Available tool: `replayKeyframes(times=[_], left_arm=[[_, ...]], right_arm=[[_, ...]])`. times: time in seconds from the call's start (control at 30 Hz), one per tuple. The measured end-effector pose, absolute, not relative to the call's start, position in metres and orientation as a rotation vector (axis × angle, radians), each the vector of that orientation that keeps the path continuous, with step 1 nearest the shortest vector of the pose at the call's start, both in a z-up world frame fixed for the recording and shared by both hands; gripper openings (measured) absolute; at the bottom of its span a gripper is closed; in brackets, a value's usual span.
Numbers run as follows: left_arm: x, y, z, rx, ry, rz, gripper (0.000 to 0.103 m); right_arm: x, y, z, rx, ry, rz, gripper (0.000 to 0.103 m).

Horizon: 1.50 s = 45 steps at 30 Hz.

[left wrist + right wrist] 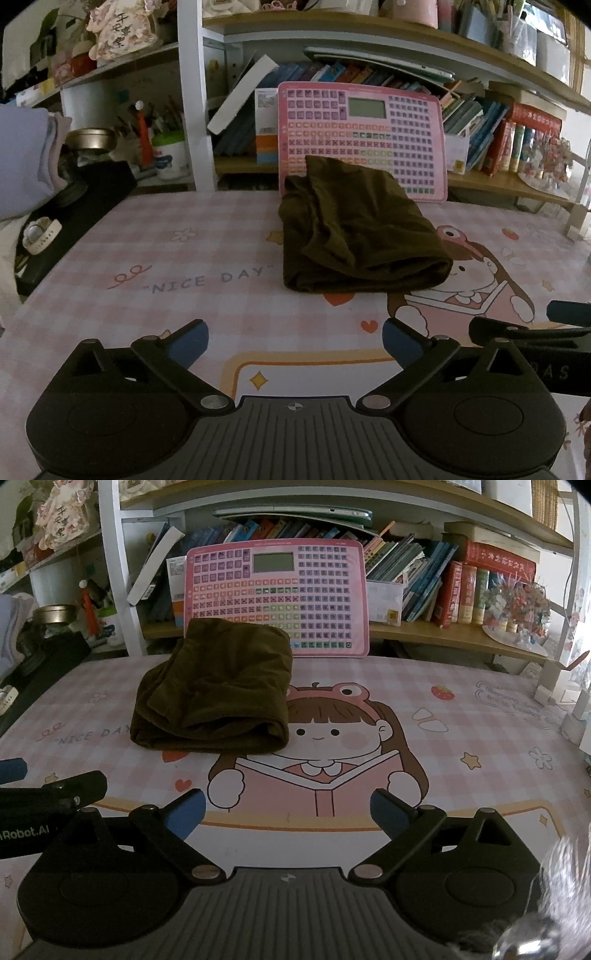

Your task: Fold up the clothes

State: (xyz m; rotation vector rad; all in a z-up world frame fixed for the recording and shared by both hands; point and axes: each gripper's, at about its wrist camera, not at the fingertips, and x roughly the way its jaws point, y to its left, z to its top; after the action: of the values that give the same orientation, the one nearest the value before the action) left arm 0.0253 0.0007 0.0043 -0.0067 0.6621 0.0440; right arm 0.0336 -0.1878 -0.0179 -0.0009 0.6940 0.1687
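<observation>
Left gripper [293, 341] agape; folded garment [354, 229] well ahead.

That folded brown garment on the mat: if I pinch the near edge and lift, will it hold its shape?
Probably not. The brown garment looks soft and creased, so it would likely droop. Its near edge shows several loose stacked layers, so a shallow pinch may lift only the top one and unfold the bundle. It looks light; pushed across the printed mat, it may bunch rather than slide.

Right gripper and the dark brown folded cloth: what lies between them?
Nothing: only bare pink printed desk mat separates right gripper from dark brown folded cloth, seen in right wrist view.
</observation>
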Motion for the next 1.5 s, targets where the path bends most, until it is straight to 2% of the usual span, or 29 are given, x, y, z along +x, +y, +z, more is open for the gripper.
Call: replayKeyframes(times=[1.5], left_arm=[[0.033, -0.002, -0.007, 0.028, 0.714, 0.07, 0.102]], right_arm=[[0.043, -0.19, -0.027, 0.004, 0.744, 0.172, 0.097]])
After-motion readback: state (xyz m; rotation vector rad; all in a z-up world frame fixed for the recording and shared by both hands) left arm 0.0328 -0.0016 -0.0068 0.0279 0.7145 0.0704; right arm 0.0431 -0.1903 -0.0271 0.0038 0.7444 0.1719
